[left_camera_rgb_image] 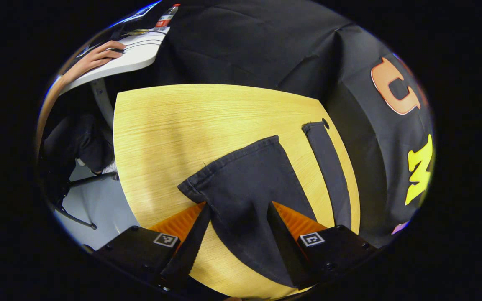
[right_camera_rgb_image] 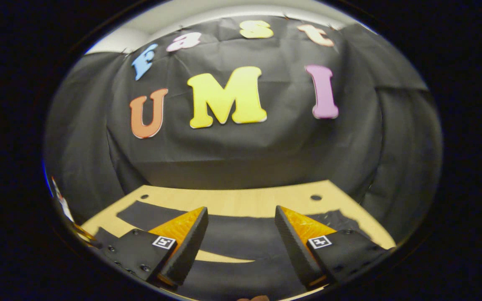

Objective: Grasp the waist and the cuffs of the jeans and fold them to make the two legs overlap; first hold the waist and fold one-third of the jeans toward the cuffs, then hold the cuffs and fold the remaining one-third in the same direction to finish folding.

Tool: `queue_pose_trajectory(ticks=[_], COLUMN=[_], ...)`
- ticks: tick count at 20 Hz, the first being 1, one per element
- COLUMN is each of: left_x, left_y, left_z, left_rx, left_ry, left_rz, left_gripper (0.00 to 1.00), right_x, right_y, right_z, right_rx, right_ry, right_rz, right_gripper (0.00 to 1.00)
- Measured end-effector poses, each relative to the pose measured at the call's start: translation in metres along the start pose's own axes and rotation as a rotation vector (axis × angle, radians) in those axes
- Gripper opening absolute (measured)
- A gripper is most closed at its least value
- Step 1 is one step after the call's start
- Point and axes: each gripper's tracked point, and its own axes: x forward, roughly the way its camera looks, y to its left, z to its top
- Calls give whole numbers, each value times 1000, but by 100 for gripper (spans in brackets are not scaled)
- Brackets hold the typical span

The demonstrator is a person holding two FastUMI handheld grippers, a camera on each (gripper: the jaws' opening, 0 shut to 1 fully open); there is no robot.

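- On the table (left_camera_rgb_image: 161, 125), the jeans (left_camera_rgb_image: 245, 184) lie flat and dark; in the left gripper view one leg runs away from you and ends in a hemmed cuff (left_camera_rgb_image: 232, 156), and a second narrow strip of the same cloth (left_camera_rgb_image: 329, 167) lies well apart to its right
- Your left gripper (left_camera_rgb_image: 239, 225) stands open, one finger on either side of that leg, and the cloth between them is not pinched
- Your right gripper (right_camera_rgb_image: 241, 234) is open too, low over dark cloth (right_camera_rgb_image: 241, 238) spread across the near part of the table, with nothing between its fingers
- By my reading you are at the very start: the legs do not overlap yet, so the lengthwise fold is not made, and neither third-fold has begun
- Left to do: grip waist and cuffs, lay one leg on the other, fold the waist third toward the cuffs, then the cuff third the same way
- The waist is hard to place; the cloth in the right gripper view may be it, but no band or pocket reads clearly
- Whether the narrow strip is the second leg seen edge-on or something else, I cannot tell
- Near parts of the jeans are cut off below both pairs of fingers
- Beyond the table, a person's hand (left_camera_rgb_image: 105, 53) rests on a white desk (left_camera_rgb_image: 136, 56)
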Motion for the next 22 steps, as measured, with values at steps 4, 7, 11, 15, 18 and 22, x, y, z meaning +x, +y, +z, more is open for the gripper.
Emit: queue_pose_trajectory(ticks=[4,7,11,15,18,22], left_x=[6,8,8,9,8,8], left_y=[13,11,9,9,8,8], left_z=[3,6,6,6,8,7], left_rx=[-102,-165,-154,-160,-186,-169], left_ry=[32,45,51,61,59,65], left_rz=[-6,-29,-30,-35,-45,-44], left_gripper=[40,12,6,4,4,4], right_x=[2,-7,-39,-72,-80,-68], right_y=[-72,-147,-229,-300,-314,-314], right_z=[-26,-40,-77,-101,-124,-135], right_rx=[348,503,741,734,759,789], right_ry=[170,255,407,458,526,541], right_rz=[-122,-277,-475,-660,-722,-687], right_gripper=[99,98,98,98,98,91])
